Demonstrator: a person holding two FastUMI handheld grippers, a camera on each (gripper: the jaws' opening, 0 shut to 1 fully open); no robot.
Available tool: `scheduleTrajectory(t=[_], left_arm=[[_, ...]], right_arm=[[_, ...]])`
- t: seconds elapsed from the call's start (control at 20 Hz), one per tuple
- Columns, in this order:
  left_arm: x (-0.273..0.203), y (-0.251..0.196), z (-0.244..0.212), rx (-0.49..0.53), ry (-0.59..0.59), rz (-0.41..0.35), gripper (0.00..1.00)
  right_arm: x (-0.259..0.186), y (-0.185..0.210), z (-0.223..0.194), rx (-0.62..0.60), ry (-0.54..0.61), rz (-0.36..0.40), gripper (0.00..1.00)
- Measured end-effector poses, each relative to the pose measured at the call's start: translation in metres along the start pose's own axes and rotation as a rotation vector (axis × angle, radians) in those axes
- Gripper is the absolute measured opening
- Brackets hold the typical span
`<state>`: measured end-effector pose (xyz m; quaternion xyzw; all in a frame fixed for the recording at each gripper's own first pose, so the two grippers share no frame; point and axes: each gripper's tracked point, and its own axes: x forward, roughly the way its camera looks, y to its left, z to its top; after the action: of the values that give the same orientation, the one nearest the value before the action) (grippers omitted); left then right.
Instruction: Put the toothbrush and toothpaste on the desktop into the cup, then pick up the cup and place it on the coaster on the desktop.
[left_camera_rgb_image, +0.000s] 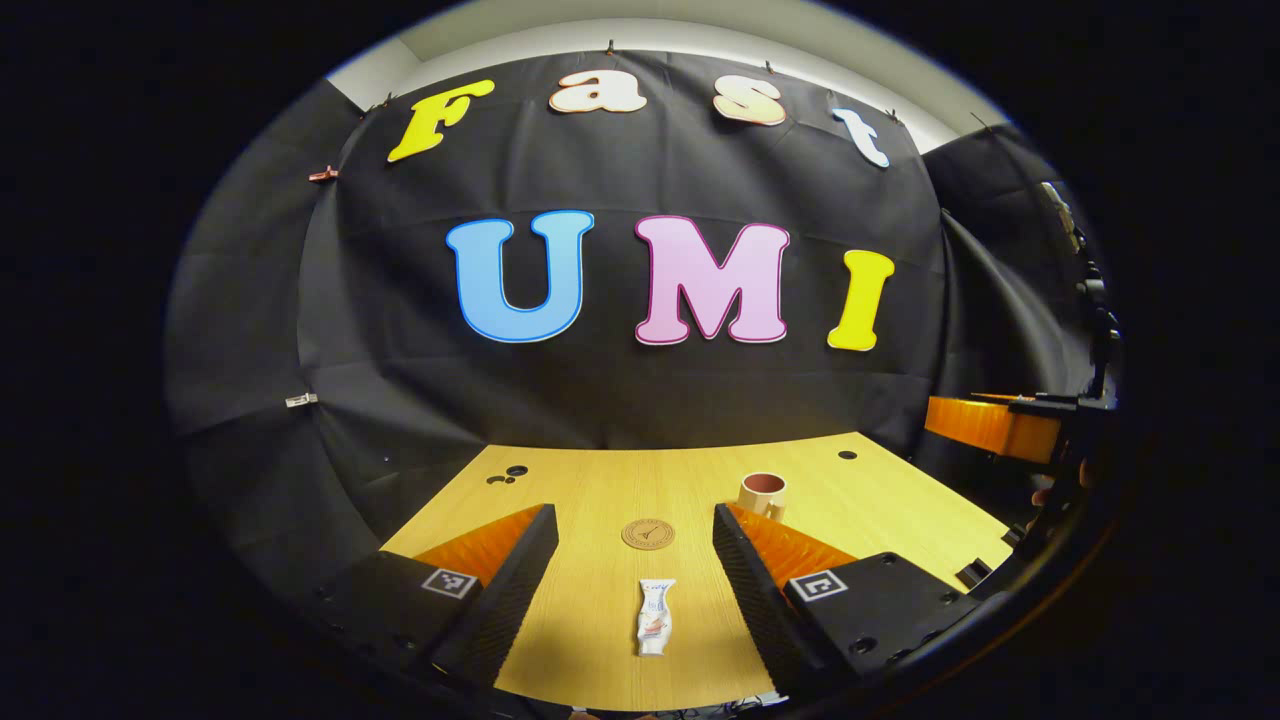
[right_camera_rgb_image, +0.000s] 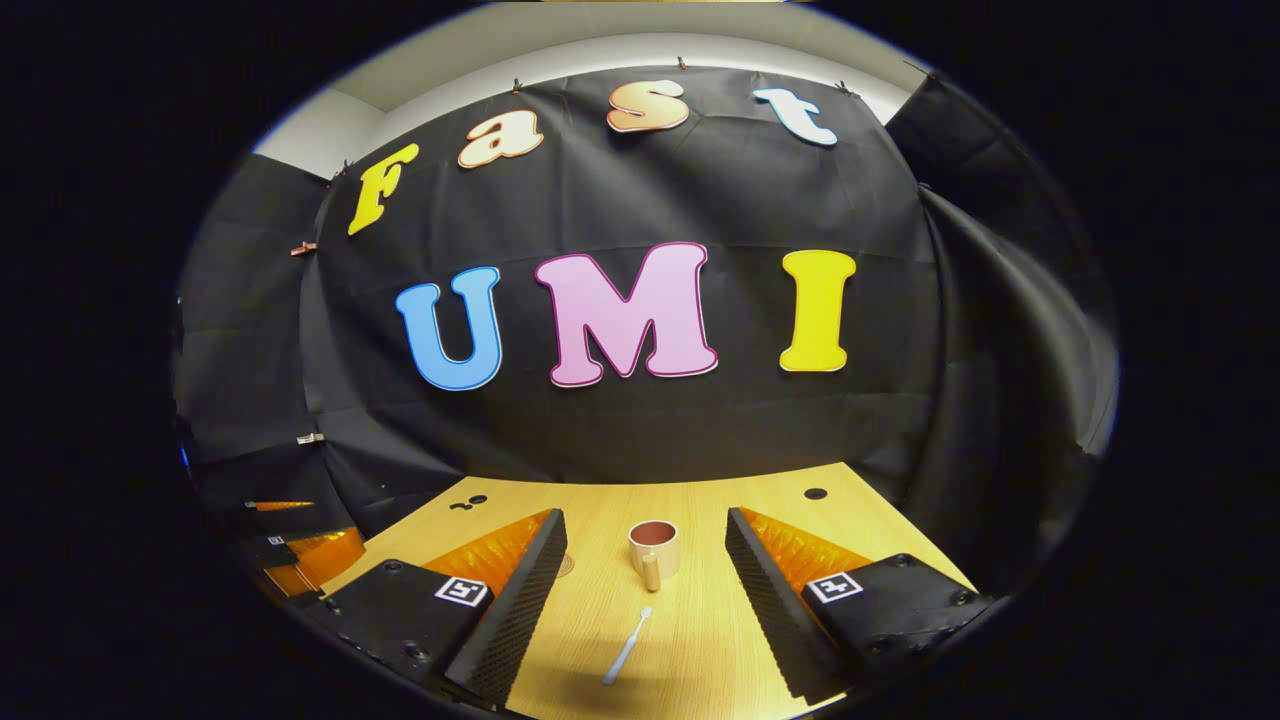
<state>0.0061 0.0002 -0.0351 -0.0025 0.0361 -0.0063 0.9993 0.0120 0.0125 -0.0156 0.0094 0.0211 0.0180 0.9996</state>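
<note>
Both tongs are released and hold nothing. In the left gripper view, the left gripper (left_camera_rgb_image: 633, 560) frames the toothpaste (left_camera_rgb_image: 655, 617) at 6 o'clock, with the coaster (left_camera_rgb_image: 647, 534) just beyond and the cup (left_camera_rgb_image: 763, 494) at 1 o'clock. In the right gripper view, the right gripper (right_camera_rgb_image: 645, 565) frames the toothbrush (right_camera_rgb_image: 627, 646), lying flat before the cup (right_camera_rgb_image: 654, 552) on the desktop (right_camera_rgb_image: 700, 640).

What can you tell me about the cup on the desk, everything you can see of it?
The cup is a small cream mug with a darker reddish-brown inside, looking like glazed ceramic. It stands upright on the wooden desk, mouth up, and looks empty. In the right gripper view its handle points toward the camera. It sits beyond the toothbrush, apart from it. In the left gripper view the cup stands beside the round coaster, not on it. Nothing touches it but the desk.
</note>
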Motion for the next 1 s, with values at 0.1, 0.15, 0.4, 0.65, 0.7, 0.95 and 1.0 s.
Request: scheduleTrajectory(t=[0.1, 0.15, 0.4, 0.65, 0.7, 0.95, 1.0], left_arm=[[0.001, 0.0, -0.004, 0.006, 0.006, -0.002, 0.98], [0.001, -0.001, -0.005, 0.008, 0.008, -0.002, 0.97], [0.007, -0.001, -0.01, -0.006, 0.022, -0.003, 0.97], [0.029, -0.007, -0.028, -0.005, 0.091, -0.042, 0.98], [0.035, -0.008, -0.035, 0.01, 0.115, -0.045, 0.98], [0.072, -0.016, -0.085, 0.052, 0.264, -0.053, 0.98], [0.08, -0.019, -0.098, 0.049, 0.302, -0.056, 0.98]], right_arm=[[0.002, 0.0, -0.003, -0.003, 0.01, 0.002, 0.98], [0.003, 0.0, -0.004, -0.003, 0.013, 0.004, 0.98], [0.009, 0.002, -0.006, -0.017, 0.022, 0.02, 0.98], [0.022, -0.002, -0.018, -0.011, 0.062, 0.037, 0.98], [0.025, -0.001, -0.023, -0.006, 0.079, 0.044, 0.98], [0.046, -0.007, -0.047, -0.006, 0.148, 0.085, 0.99], [0.051, -0.007, -0.054, -0.004, 0.165, 0.099, 0.98]])
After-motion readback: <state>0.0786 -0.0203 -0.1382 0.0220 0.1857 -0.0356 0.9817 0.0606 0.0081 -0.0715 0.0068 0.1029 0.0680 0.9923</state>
